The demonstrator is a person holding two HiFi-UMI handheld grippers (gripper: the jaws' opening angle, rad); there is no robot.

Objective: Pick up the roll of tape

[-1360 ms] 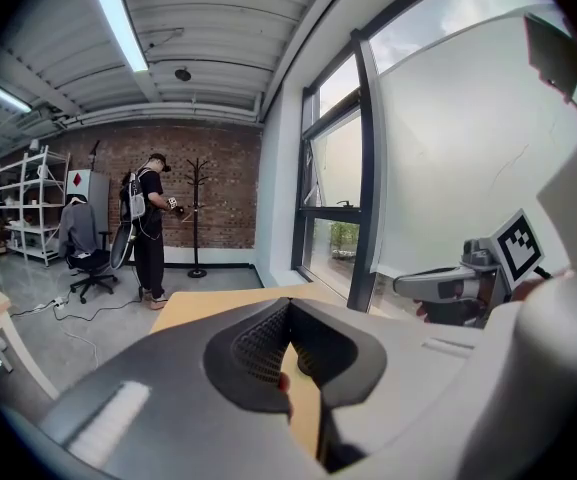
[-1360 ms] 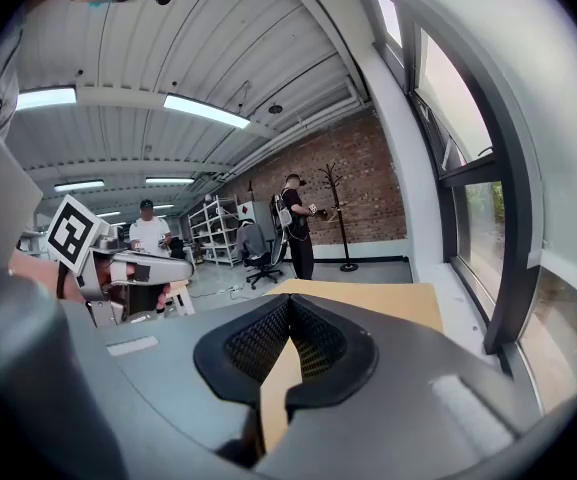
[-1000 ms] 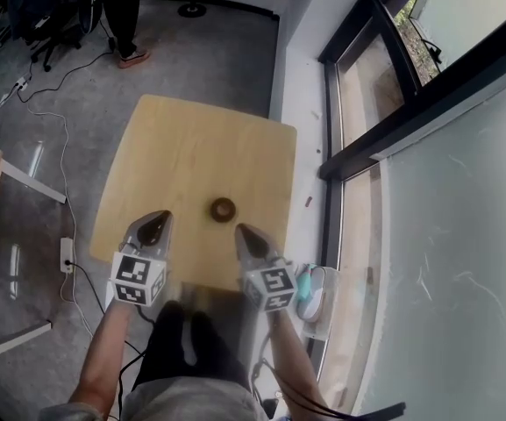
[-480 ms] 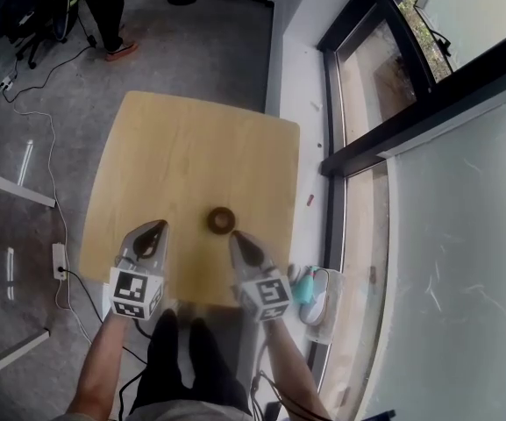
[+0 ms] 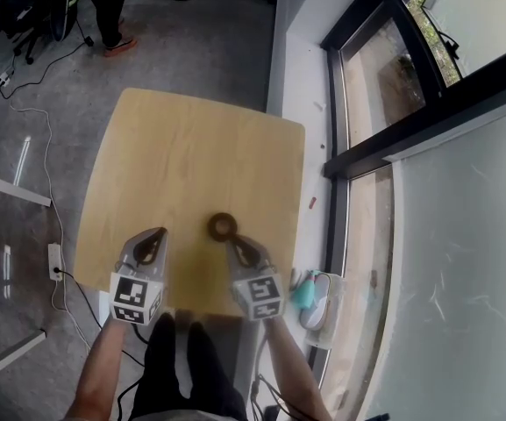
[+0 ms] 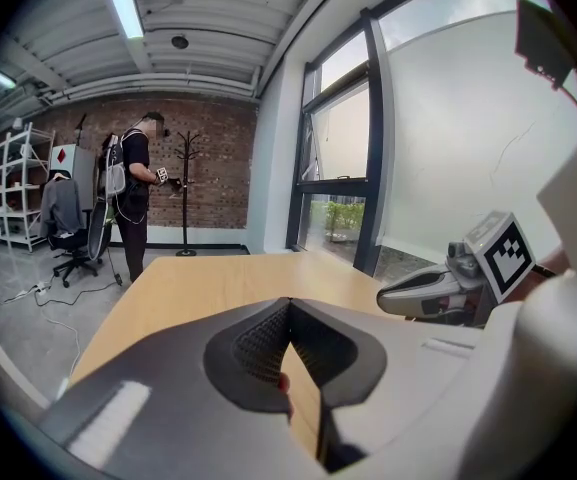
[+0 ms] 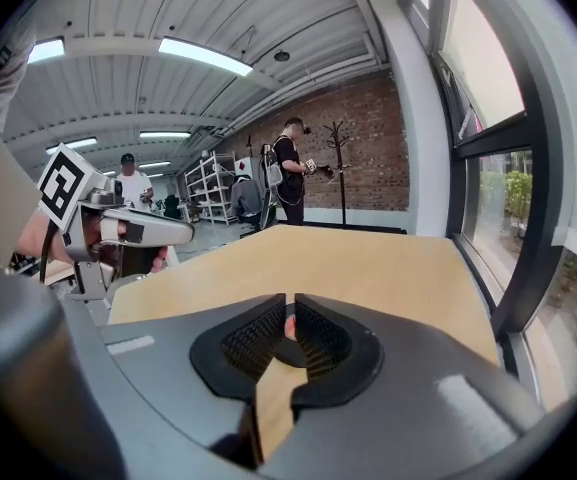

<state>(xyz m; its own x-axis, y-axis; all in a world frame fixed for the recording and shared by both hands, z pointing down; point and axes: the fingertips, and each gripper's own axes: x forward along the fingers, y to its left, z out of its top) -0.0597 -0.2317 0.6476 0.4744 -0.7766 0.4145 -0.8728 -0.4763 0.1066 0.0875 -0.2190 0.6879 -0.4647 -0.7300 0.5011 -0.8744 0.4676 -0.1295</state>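
While the head view shows the brown tape roll (image 5: 223, 226) on the wooden table (image 5: 174, 147) just ahead of the right gripper (image 5: 235, 242), the right gripper view catches only a dark sliver through its narrowly opening jaws. Left gripper (image 5: 158, 232) jaws pressed together, empty, tape well off to their right.

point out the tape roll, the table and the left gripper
tape roll (image 5: 212, 227), head view, left side of the ring
table (image 5: 191, 147), head view, bare wooden top
left gripper (image 5: 159, 233), head view, at its closed tips
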